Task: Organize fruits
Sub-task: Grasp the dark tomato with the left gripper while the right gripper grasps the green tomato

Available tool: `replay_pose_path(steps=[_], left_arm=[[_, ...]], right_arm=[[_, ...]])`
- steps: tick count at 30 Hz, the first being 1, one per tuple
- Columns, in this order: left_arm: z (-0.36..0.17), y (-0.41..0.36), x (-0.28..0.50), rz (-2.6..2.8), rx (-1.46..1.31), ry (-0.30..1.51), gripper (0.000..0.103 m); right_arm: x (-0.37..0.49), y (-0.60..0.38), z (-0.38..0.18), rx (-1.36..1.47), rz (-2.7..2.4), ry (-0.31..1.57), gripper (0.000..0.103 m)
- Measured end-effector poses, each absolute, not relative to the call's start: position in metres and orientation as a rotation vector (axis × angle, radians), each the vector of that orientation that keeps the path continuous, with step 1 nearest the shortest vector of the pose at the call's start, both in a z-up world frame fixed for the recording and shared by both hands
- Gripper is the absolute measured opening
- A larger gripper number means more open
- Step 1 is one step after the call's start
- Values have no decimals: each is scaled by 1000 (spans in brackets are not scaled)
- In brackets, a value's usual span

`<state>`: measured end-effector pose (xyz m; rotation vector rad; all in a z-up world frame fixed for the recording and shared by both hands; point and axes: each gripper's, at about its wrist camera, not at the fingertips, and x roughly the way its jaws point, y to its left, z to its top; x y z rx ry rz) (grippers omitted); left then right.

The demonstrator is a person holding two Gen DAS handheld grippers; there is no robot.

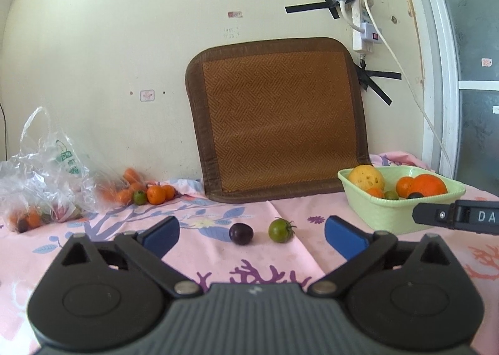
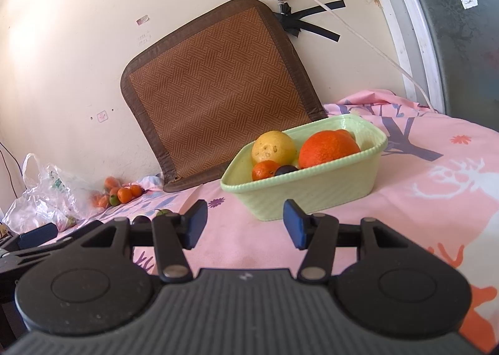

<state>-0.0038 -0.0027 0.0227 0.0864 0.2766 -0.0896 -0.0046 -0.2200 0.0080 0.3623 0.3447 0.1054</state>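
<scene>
A dark purple plum (image 1: 240,233) and a green tomato (image 1: 280,230) lie side by side on the pink cloth, just ahead of my open, empty left gripper (image 1: 252,235). A pale green basket (image 1: 386,214) (image 2: 315,189) holds a yellow fruit (image 2: 273,146), a big orange (image 2: 329,149), a small orange (image 2: 265,169) and a dark plum (image 2: 285,170). My right gripper (image 2: 244,224) is open and empty, a little short of the basket's near wall. Small oranges and a green fruit (image 1: 152,194) (image 2: 121,194) lie at the wall to the left.
A crumpled clear plastic bag (image 1: 40,177) (image 2: 43,199) with more fruit sits far left. A brown woven mat (image 1: 274,118) (image 2: 218,89) leans on the wall behind. A power strip with cables (image 1: 363,30) hangs on the wall. The right gripper's side (image 1: 458,217) shows by the basket.
</scene>
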Motion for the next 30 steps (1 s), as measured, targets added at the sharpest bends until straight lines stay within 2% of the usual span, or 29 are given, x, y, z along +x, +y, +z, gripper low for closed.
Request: replay_pose_path(steps=[15, 24, 30], left_arm=[[21, 10, -1, -108, 8, 317, 103], [29, 20, -15, 5, -45, 184, 103], [30, 38, 2, 109, -73, 271, 103]], right_arm=[[-3, -217, 8, 354, 112, 349, 57], [-3, -217, 8, 339, 113, 358, 57], [4, -203, 11, 254, 176, 396, 56]])
